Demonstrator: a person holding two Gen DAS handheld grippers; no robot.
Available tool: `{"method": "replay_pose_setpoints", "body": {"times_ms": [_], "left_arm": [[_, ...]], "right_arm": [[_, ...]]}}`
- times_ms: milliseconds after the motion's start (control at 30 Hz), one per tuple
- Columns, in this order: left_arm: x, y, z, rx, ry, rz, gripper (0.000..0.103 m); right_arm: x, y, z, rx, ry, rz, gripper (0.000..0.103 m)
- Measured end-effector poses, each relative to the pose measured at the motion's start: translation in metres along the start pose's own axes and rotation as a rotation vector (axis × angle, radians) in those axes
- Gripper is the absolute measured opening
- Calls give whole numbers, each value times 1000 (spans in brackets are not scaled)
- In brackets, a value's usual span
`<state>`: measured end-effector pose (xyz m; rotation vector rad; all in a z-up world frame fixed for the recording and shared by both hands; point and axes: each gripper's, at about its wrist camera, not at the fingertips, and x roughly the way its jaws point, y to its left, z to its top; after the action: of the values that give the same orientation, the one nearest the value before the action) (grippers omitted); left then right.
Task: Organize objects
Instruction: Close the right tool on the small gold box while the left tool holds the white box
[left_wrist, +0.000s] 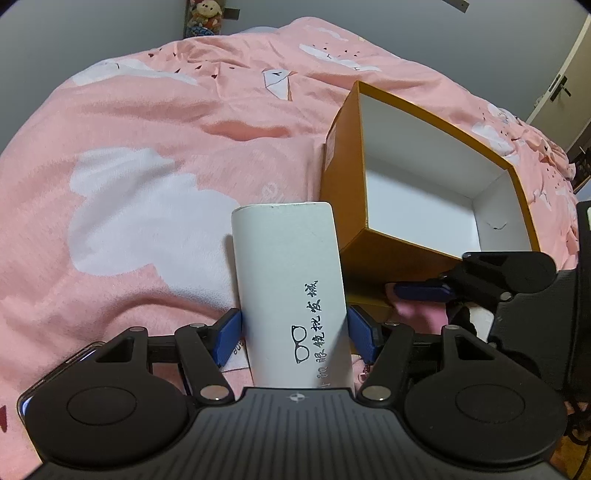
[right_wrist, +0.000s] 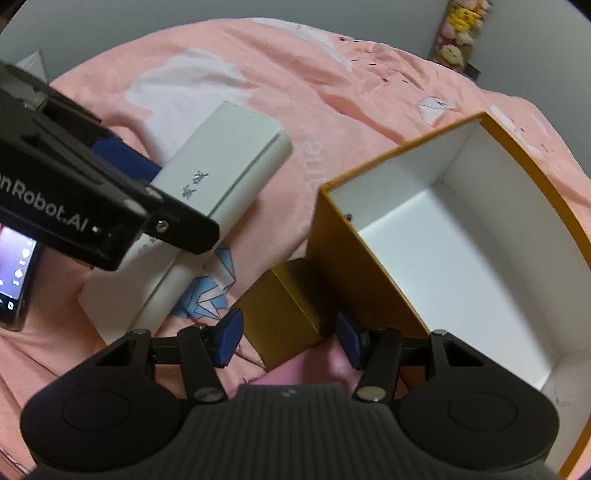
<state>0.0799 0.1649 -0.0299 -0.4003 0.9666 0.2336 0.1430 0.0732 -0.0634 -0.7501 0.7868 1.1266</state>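
A white glasses case (left_wrist: 288, 280) with black lettering sticks out forward between my left gripper's (left_wrist: 293, 332) blue pads, which press on its two long sides. In the right wrist view the same case (right_wrist: 221, 166) slants over the pink bedspread. My right gripper (right_wrist: 290, 338) has its pads against both sides of a small gold box (right_wrist: 284, 314) lying on the bedspread. Just right of both grippers stands a large orange box (left_wrist: 343, 155) (right_wrist: 351, 258), open at the top, white inside and empty. The right gripper's blue finger (left_wrist: 421, 291) shows beside that box's near corner.
The pink bedspread (left_wrist: 147, 129) with white and blue prints covers the whole bed. A phone (right_wrist: 14, 280) with its screen lit lies at the left, under the left gripper. Stuffed toys (left_wrist: 205, 16) sit by the grey wall behind, and a door (left_wrist: 561, 85) is at far right.
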Motion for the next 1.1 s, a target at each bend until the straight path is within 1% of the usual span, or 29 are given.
{"method": "replay_pose_setpoints", "body": {"times_ms": [67, 167, 200, 267, 300, 400, 433, 533, 633, 800, 900, 1033, 1100], "left_arm": [[3, 2, 1, -6, 7, -4, 72], [7, 5, 3, -12, 16, -10, 72], [8, 5, 3, -15, 18, -13, 72], [9, 7, 2, -22, 21, -17, 72], [9, 8, 3, -25, 23, -21, 72], [12, 7, 3, -27, 28, -26, 72], [14, 6, 4, -25, 30, -25, 72], [23, 1, 5, -19, 42, -9, 72], [34, -6, 5, 7, 53, 29, 72], [47, -14, 2, 51, 85, 67, 72], [54, -14, 0, 54, 103, 78, 72], [54, -15, -2, 60, 99, 86, 72], [54, -16, -3, 63, 99, 88, 73]], "right_arm": [[5, 5, 1, -36, 7, 8, 58], [12, 15, -1, -116, 9, -10, 59], [13, 16, -2, -124, 12, -8, 63], [17, 16, -2, -113, 19, -4, 64], [17, 14, -2, -101, 22, 3, 62], [11, 7, -2, -45, 30, 65, 52], [9, 5, -3, -20, 34, 89, 50], [6, 3, -7, 15, 25, 95, 46], [5, 5, -8, 40, 22, 109, 46], [5, 9, -10, 36, 5, 100, 46], [4, 8, -10, 40, 0, 107, 45], [2, 8, -12, 19, 6, 103, 45], [2, 7, -11, -4, 4, 79, 45]]}}
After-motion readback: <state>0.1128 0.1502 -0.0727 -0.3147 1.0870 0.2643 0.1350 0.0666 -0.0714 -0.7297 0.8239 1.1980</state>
